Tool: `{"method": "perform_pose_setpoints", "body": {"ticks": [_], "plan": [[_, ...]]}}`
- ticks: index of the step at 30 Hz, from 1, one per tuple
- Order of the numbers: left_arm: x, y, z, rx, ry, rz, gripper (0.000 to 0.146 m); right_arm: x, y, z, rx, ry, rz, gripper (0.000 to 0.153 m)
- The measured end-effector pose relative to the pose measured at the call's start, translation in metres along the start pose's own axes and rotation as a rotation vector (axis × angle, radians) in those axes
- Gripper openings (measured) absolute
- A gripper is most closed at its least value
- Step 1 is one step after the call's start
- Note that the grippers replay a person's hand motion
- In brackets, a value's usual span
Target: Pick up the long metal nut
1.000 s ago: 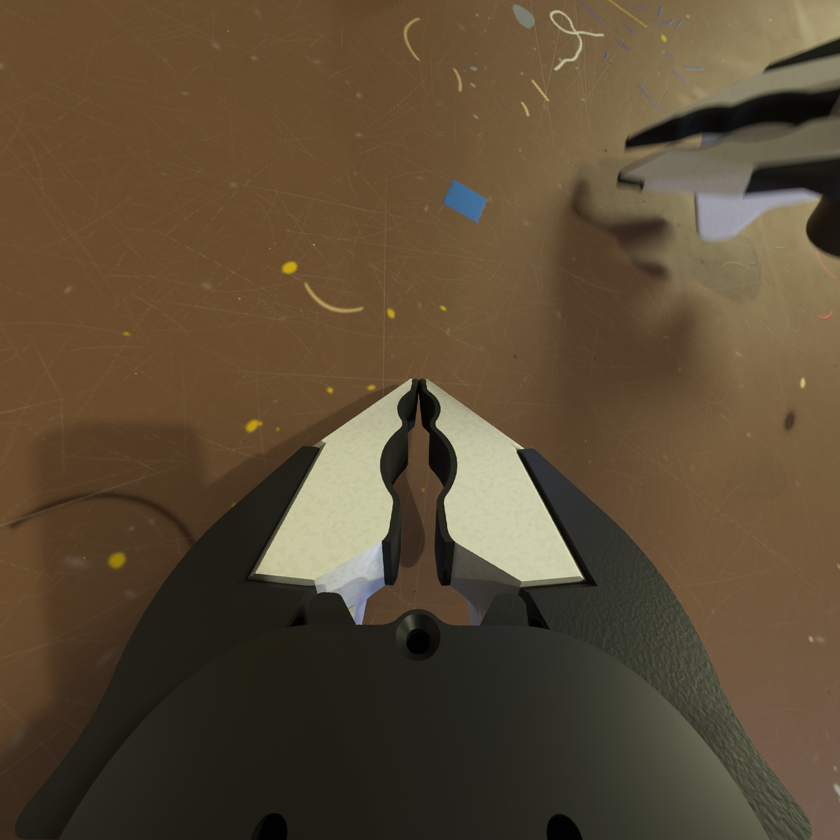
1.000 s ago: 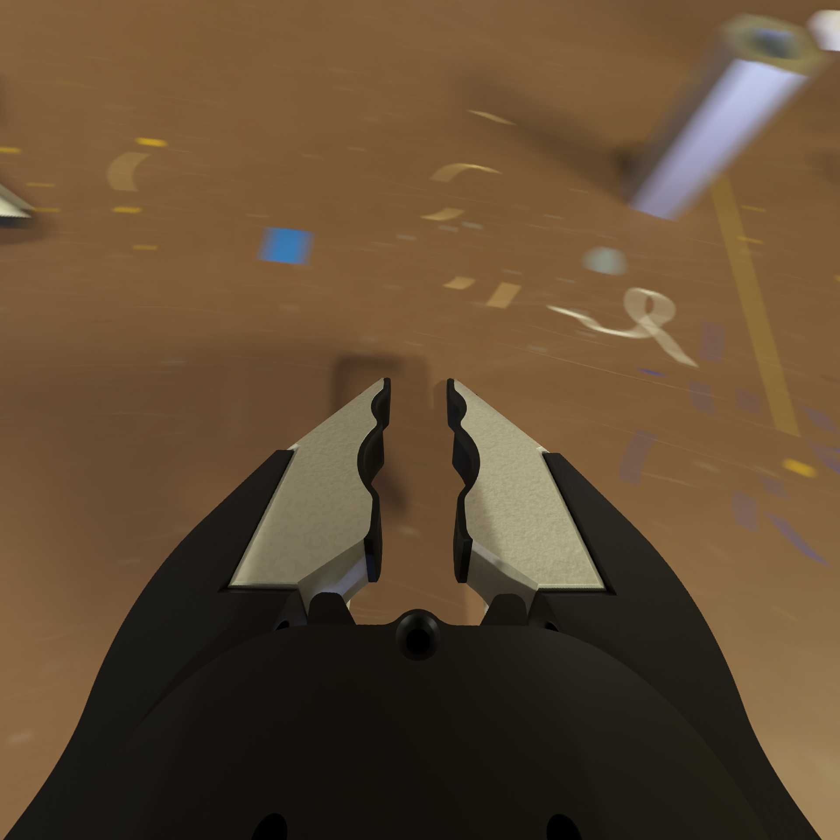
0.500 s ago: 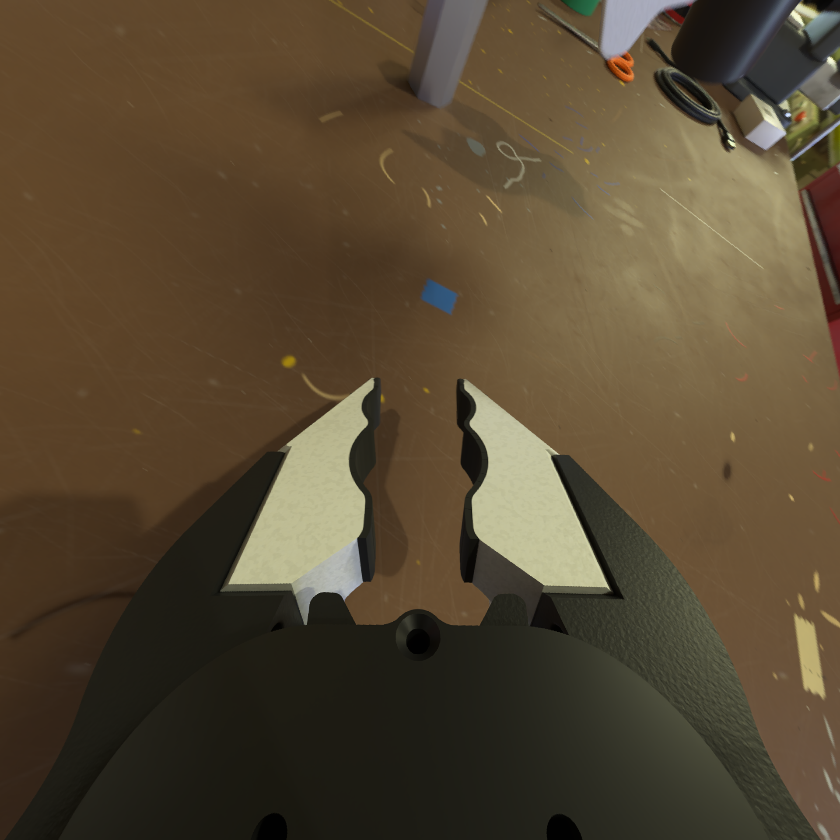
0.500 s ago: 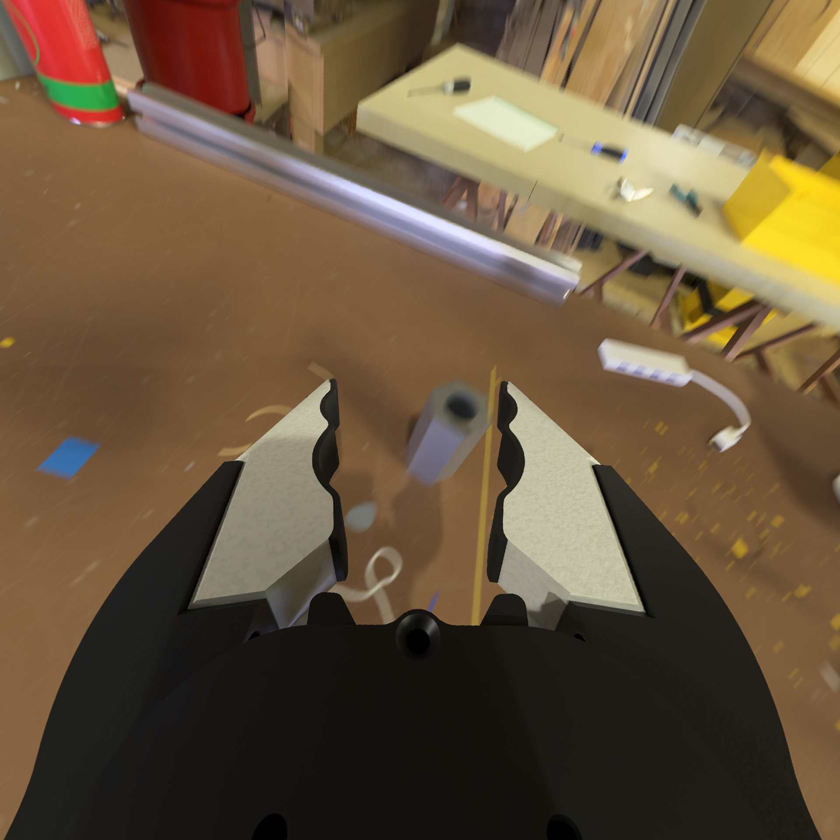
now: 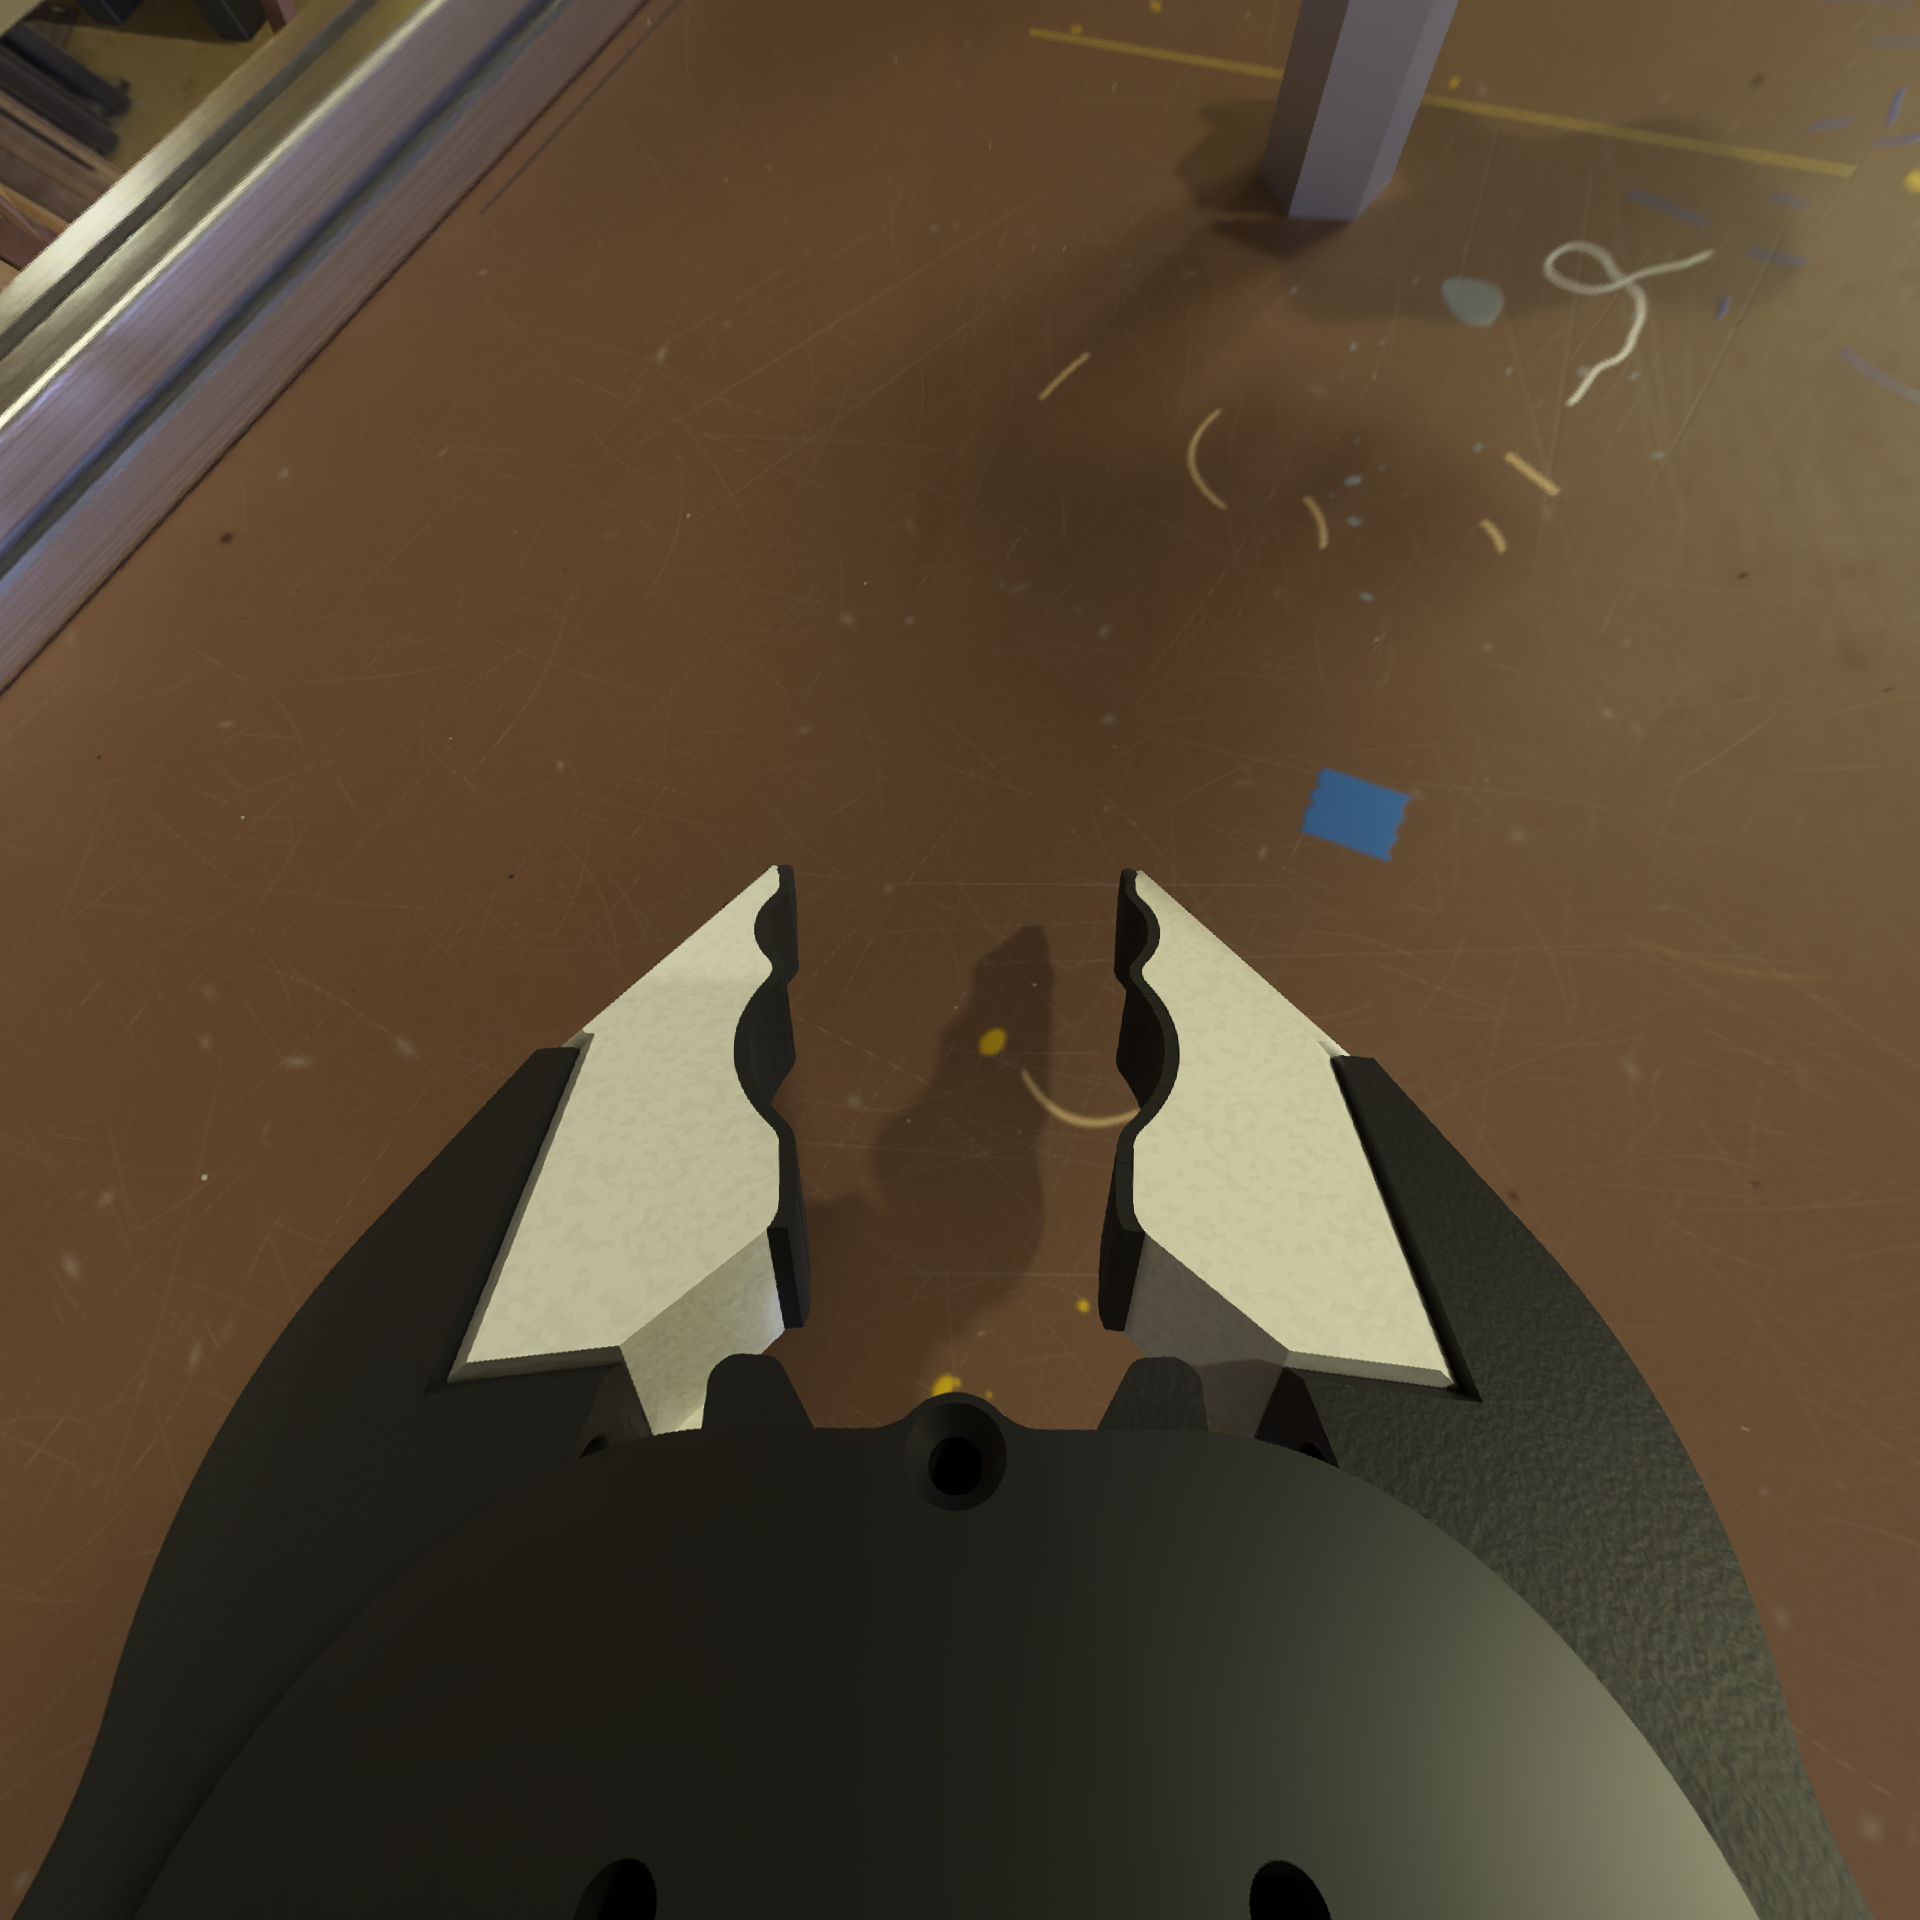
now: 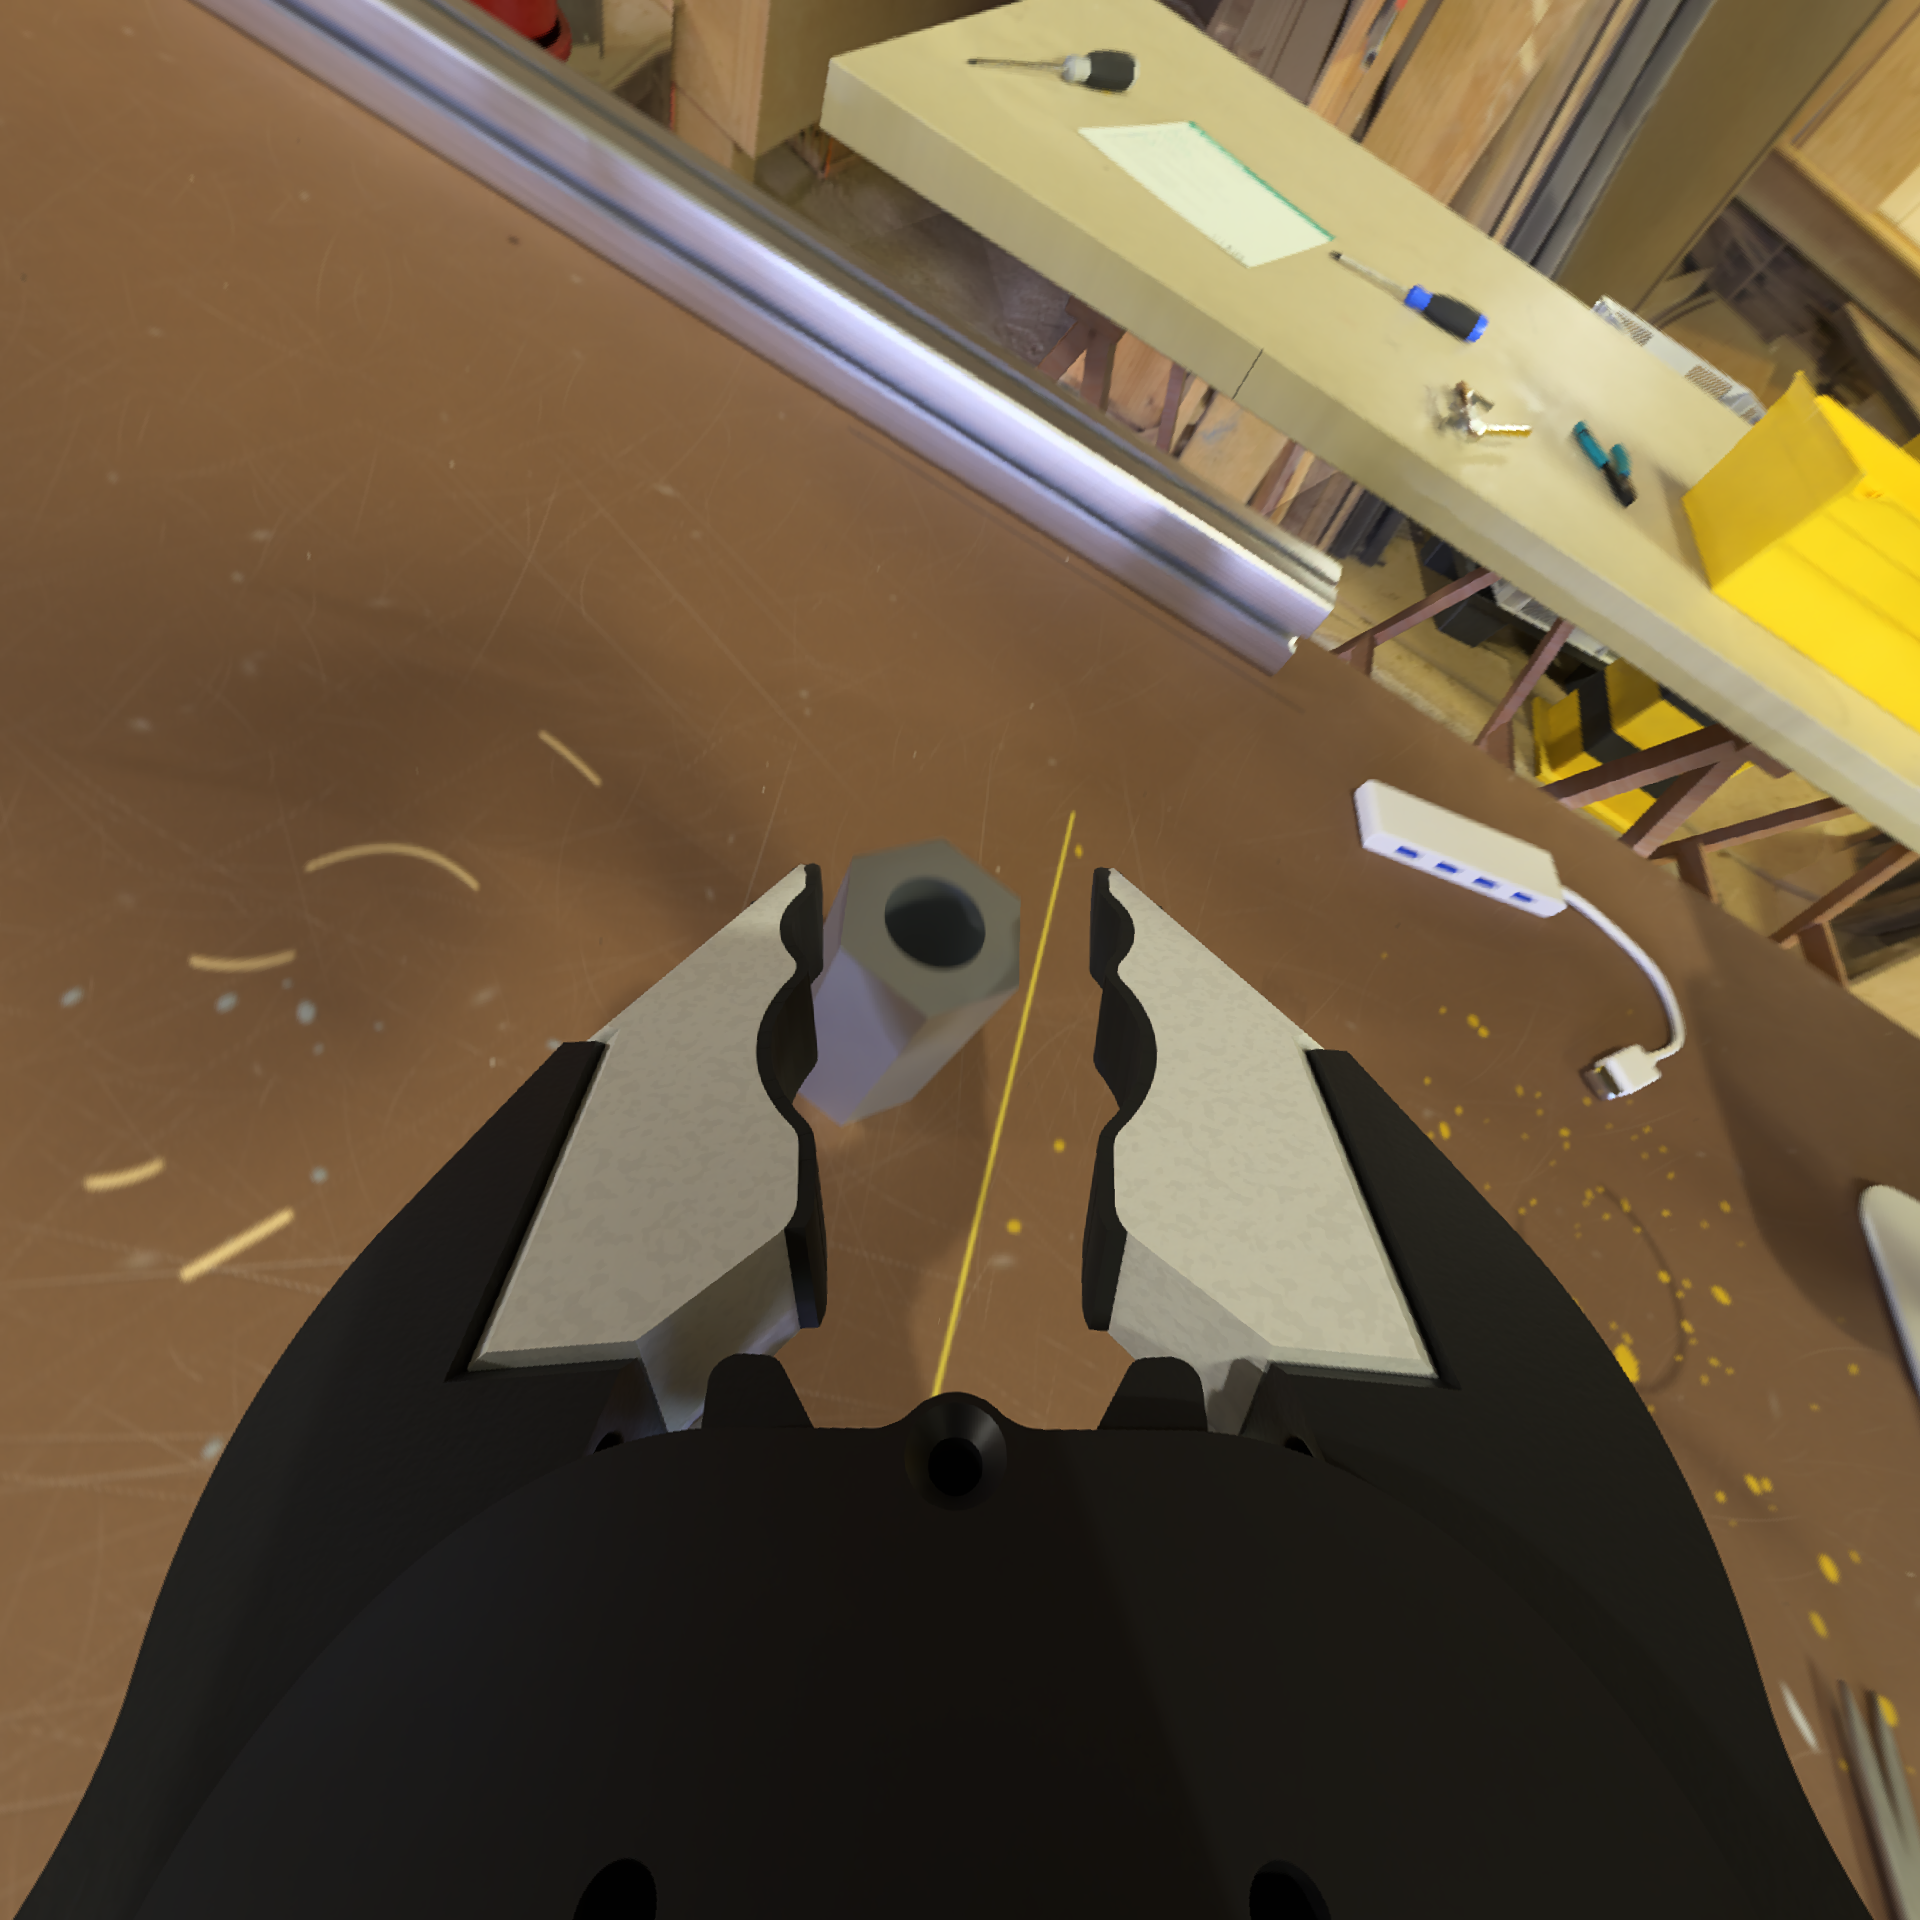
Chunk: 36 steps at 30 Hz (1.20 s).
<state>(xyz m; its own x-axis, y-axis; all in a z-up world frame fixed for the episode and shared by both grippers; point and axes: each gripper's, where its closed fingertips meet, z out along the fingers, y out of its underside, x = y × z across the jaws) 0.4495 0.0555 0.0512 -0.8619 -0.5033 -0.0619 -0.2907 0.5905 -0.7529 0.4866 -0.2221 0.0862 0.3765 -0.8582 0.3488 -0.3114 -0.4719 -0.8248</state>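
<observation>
The long metal nut [image 6: 914, 987] is a grey hexagonal tube that stands upright on the brown table, its dark bore facing up. My right gripper [image 6: 951, 883] is open above it, and the nut sits between the fingers, close against the left one. The nut also shows in the left wrist view [image 5: 1351, 114] at the top right, only its lower part in frame. My left gripper [image 5: 954, 883] is open and empty over bare table, far short of the nut.
A metal rail [image 6: 779, 312] runs along the table's far edge and also shows in the left wrist view [image 5: 187, 312]. A white hub with a cable [image 6: 1455, 847] lies right of the nut. A blue tape scrap [image 5: 1354, 814] lies on the table. A workbench [image 6: 1351, 312] stands beyond.
My right gripper has come closer over the nut, which now sits between its fingers near the left one. My left gripper has opened wider and swung left, bringing the rail into view.
</observation>
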Motion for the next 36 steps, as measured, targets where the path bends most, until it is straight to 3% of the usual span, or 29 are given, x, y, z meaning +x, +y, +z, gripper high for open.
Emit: {"method": "perform_pose_setpoints", "body": {"ticks": [9,16,26,36], "plan": [[0.001,0.018,0.01,-0.003,0.042,-0.023,0.062,0.009,0.03,0.007,-0.026,-0.069,0.225,0.05],[-0.004,0.023,0.009,-0.009,0.028,-0.012,0.062,0.015,0.031,0.01,0.022,-0.092,0.397,0.048],[-0.009,0.013,0.006,0.077,-0.019,-0.002,0.072,-0.001,0.025,0.014,0.021,-0.111,0.357,0.044],[-0.006,0.002,0.005,0.141,-0.046,0.048,0.065,-0.024,-0.002,0.01,0.092,-0.166,0.323,0.041]]}}
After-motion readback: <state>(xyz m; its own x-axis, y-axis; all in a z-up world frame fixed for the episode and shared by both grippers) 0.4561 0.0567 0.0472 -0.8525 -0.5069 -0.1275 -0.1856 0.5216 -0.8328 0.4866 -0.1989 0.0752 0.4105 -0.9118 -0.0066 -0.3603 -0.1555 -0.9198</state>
